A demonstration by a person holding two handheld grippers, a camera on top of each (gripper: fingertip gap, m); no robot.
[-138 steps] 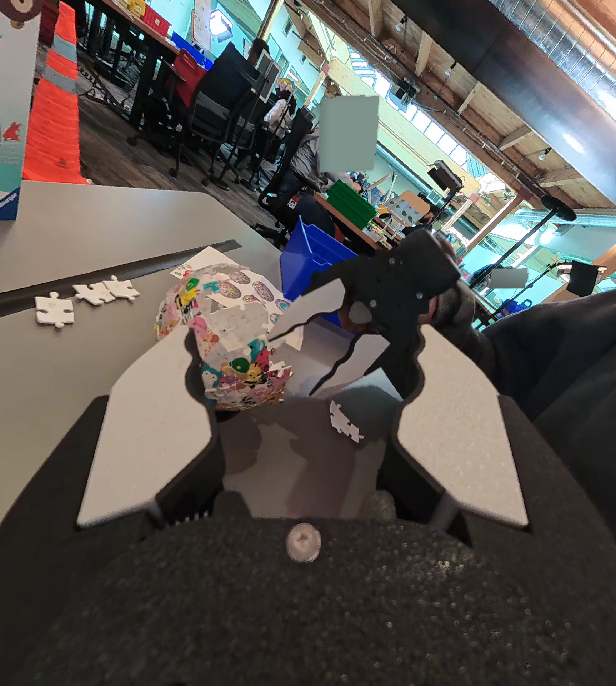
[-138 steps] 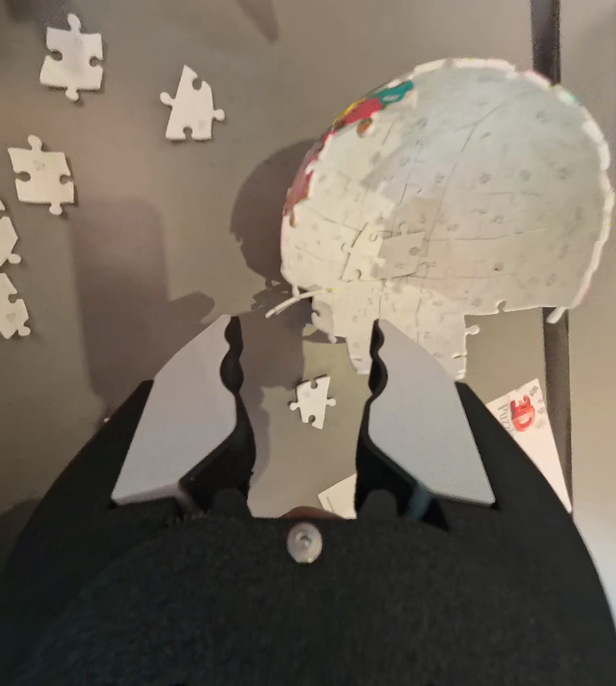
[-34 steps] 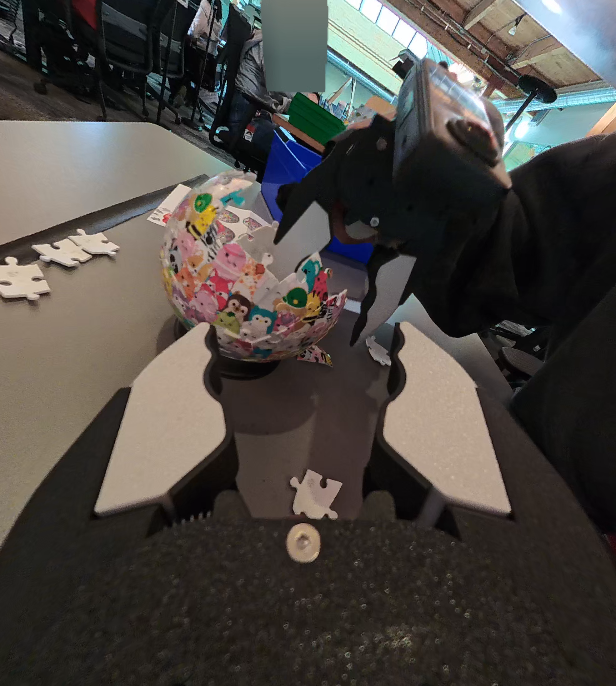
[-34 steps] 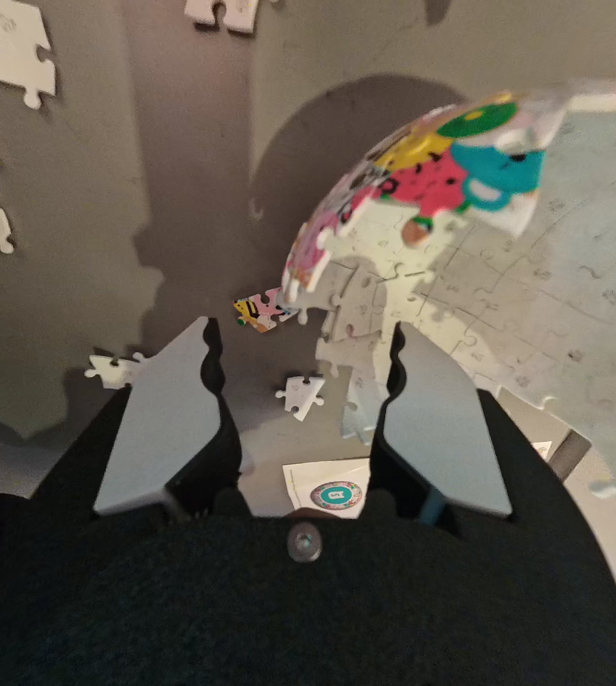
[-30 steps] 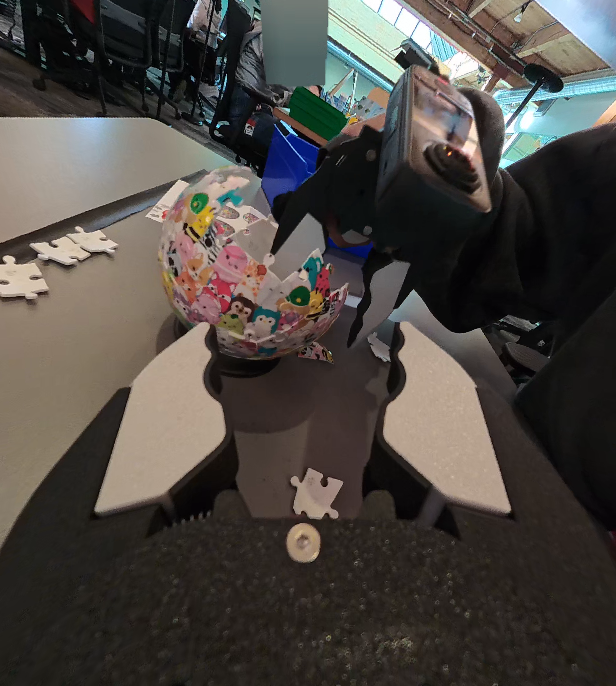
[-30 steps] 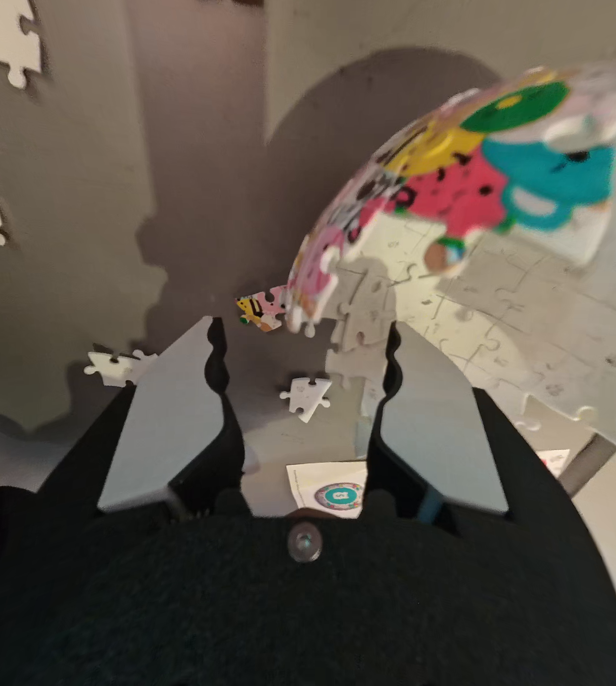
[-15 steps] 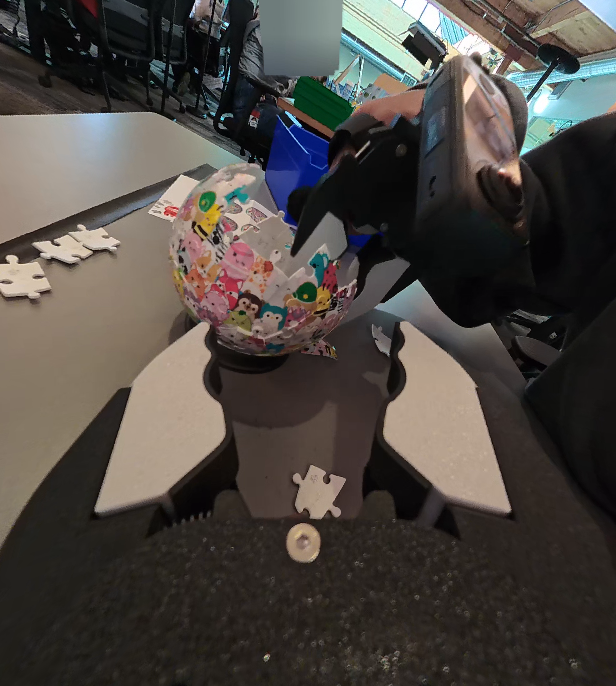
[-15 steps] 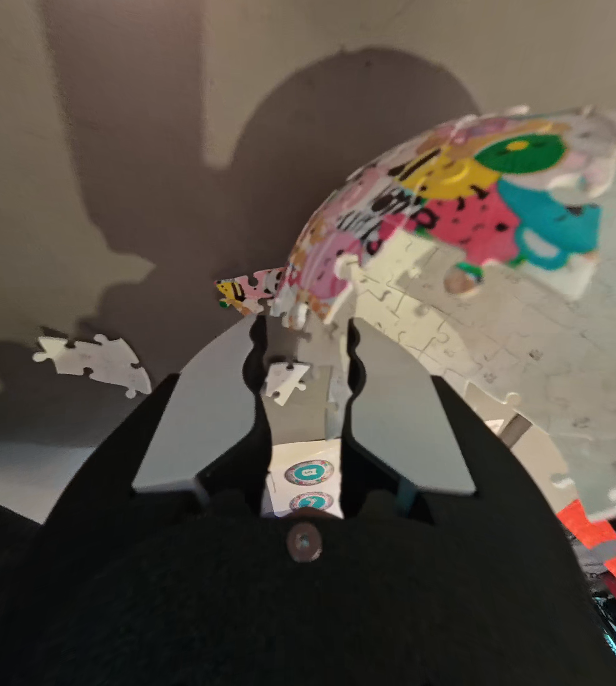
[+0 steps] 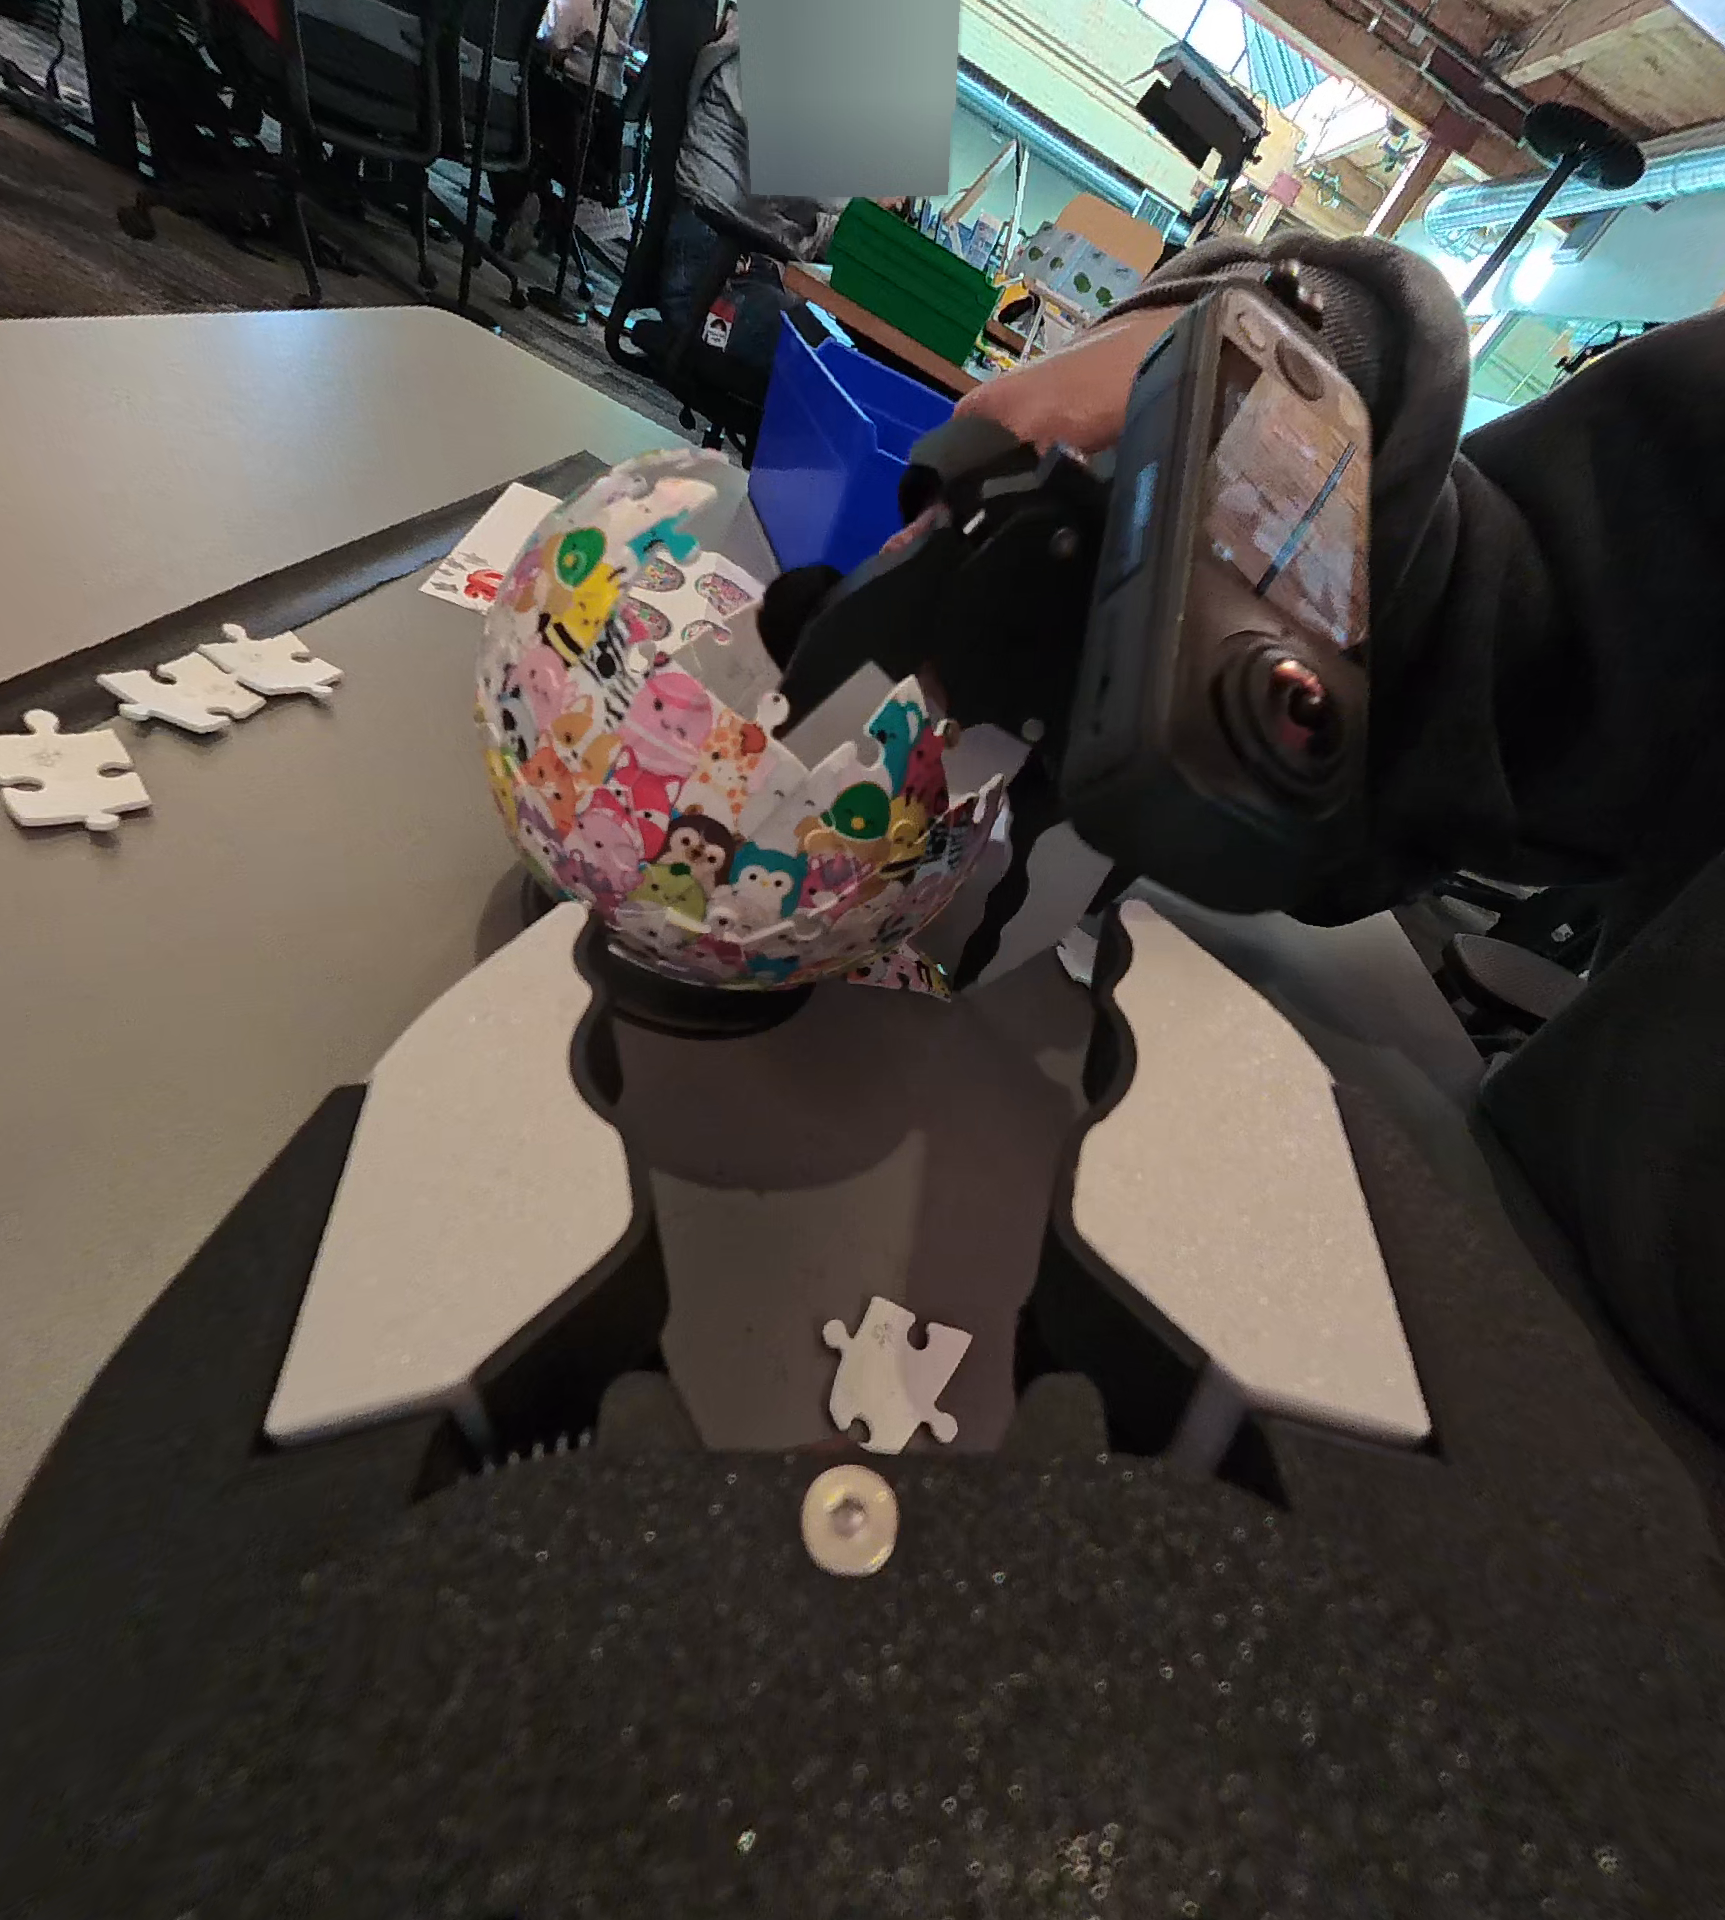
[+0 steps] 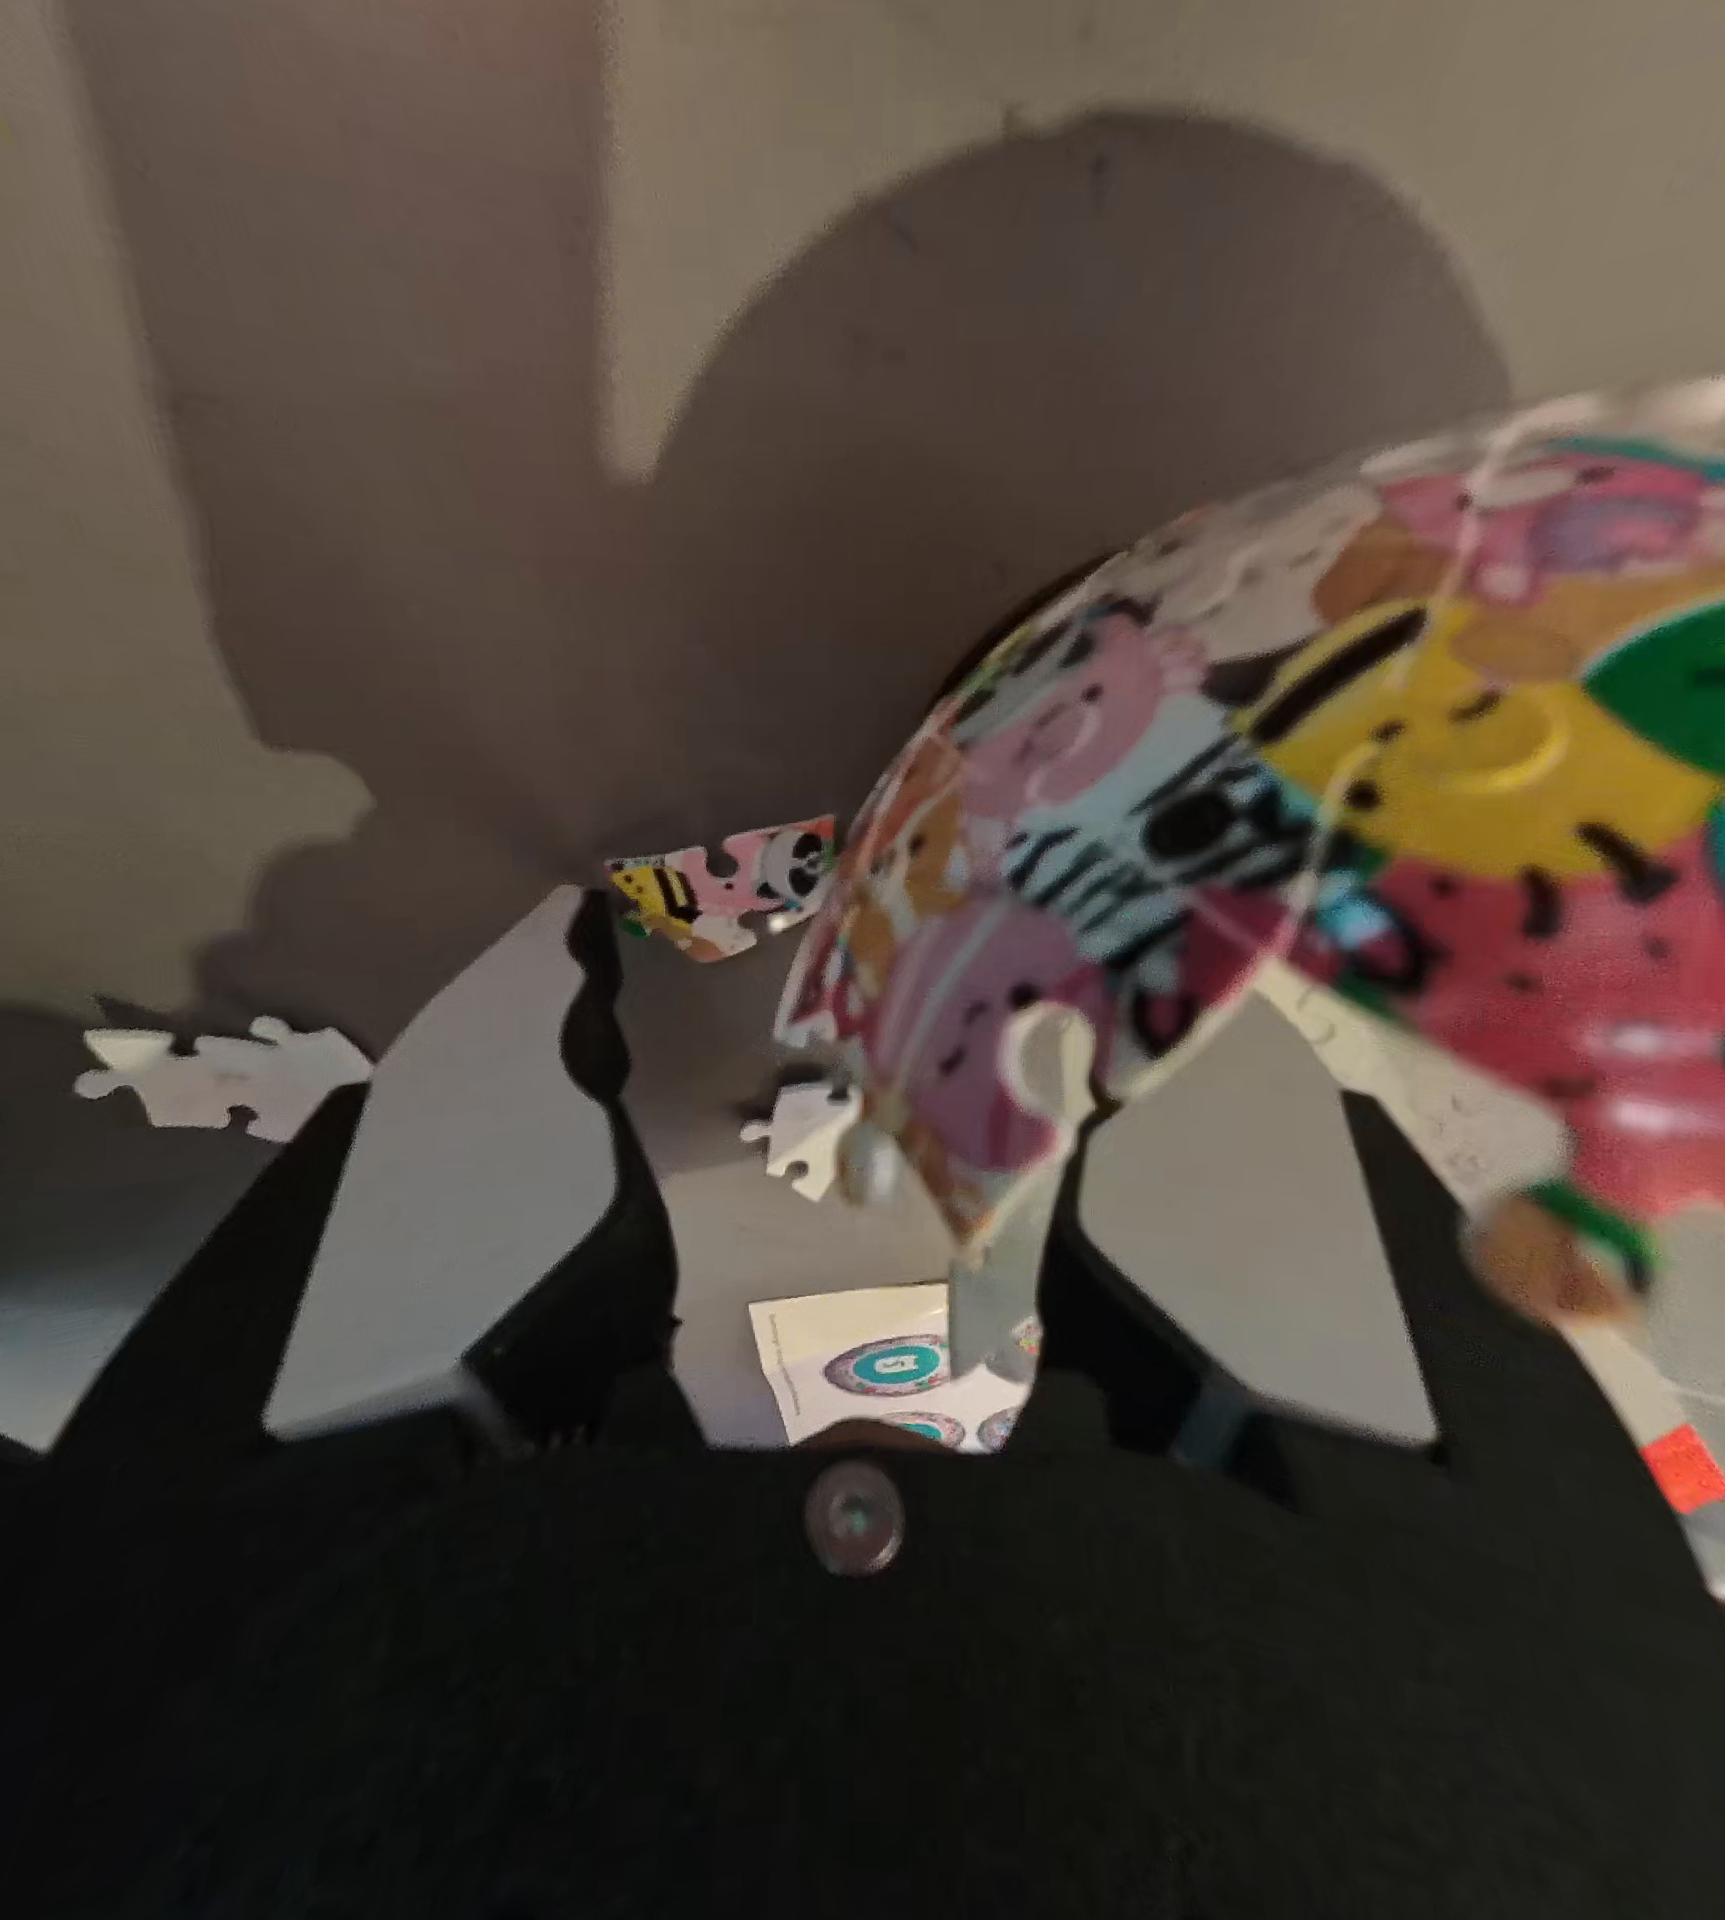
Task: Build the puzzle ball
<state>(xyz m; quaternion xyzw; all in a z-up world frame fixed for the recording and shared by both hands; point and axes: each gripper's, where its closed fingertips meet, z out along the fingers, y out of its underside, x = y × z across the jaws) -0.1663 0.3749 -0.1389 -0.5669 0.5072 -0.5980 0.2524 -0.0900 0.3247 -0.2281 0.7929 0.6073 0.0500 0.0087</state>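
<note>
The puzzle ball (image 9: 650,769), a part-built colourful shell open at the top right, sits on a black ring stand (image 9: 702,1003). My left gripper (image 9: 837,935) is open and empty, low on the table just in front of the stand. A white piece (image 9: 894,1371) lies between its fingers. My right gripper (image 9: 889,831) is open and straddles the ball's broken rim, one finger inside the shell and one outside. In the right wrist view the ball's rim (image 10: 1024,1039) stands between that gripper's (image 10: 858,987) fingers and hides the right fingertip. A coloured piece (image 10: 723,894) and a white piece (image 10: 806,1138) lie below.
Three white pieces (image 9: 58,769) lie on the grey table at the left, near a dark seam. A sticker sheet (image 10: 858,1361) lies behind the ball. Another white piece (image 10: 214,1070) lies left of the right gripper. A blue bin (image 9: 837,436) stands past the table edge. A dark sleeve fills the right. Spacing between my two grippers at the tips: around 12 centimetres.
My right gripper swung in over the ball, its jaws narrowed, then widened, and the rim now sits between its fingers. My left gripper stayed open and almost still.
</note>
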